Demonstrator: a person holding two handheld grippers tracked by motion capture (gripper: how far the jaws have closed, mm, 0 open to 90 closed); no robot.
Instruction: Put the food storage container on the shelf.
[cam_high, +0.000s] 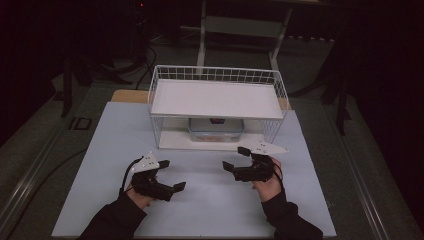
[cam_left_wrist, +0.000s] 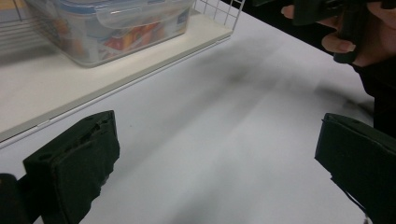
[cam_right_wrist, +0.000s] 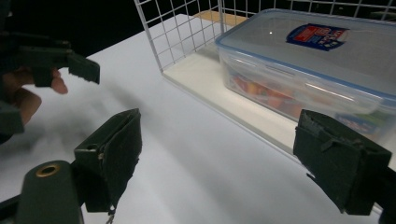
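Jaws of the left gripper (cam_high: 171, 175) stand spread wide with nothing between them, over bare white table (cam_high: 100, 165) in front of the wire rack (cam_high: 216, 107). The right gripper (cam_high: 235, 158) is likewise released, gaping and empty, just before the rack's open front edge. A clear plastic box (cam_high: 216, 128) with a blue-rimmed lid sits on the rack's lower shelf, under the upper shelf. Open tabletop lies between both grippers and the rack.

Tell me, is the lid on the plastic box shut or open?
Shut. The plastic box on the rack's bottom shelf has its blue-edged lid lying flat, side flap folded down.
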